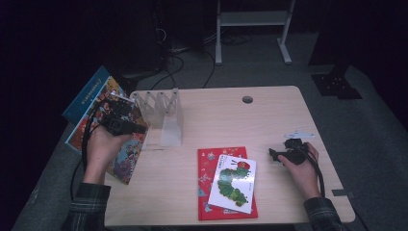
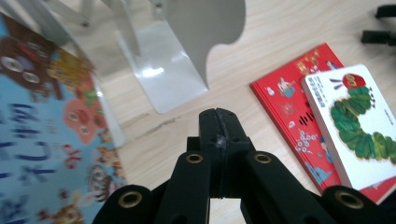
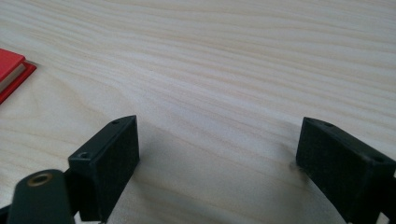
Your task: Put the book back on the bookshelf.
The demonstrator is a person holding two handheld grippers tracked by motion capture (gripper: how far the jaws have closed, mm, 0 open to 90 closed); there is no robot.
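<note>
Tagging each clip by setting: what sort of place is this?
Probably a lab or studio recording bay: a lone light wooden table in a dark room, cables on the floor, a white metal stand behind.

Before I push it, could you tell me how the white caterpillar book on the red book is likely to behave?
The caterpillar book looks thick-paged and stiff in the left gripper view, so it probably won't flop. Its glossy cover lies askew on the red book, so a push may slide it off rather than move both.

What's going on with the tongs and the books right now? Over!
Left tongs shut, nothing between them, beside the colourful picture book and clear book rack. Right tongs open over bare table. Caterpillar book lies on red book.
</note>
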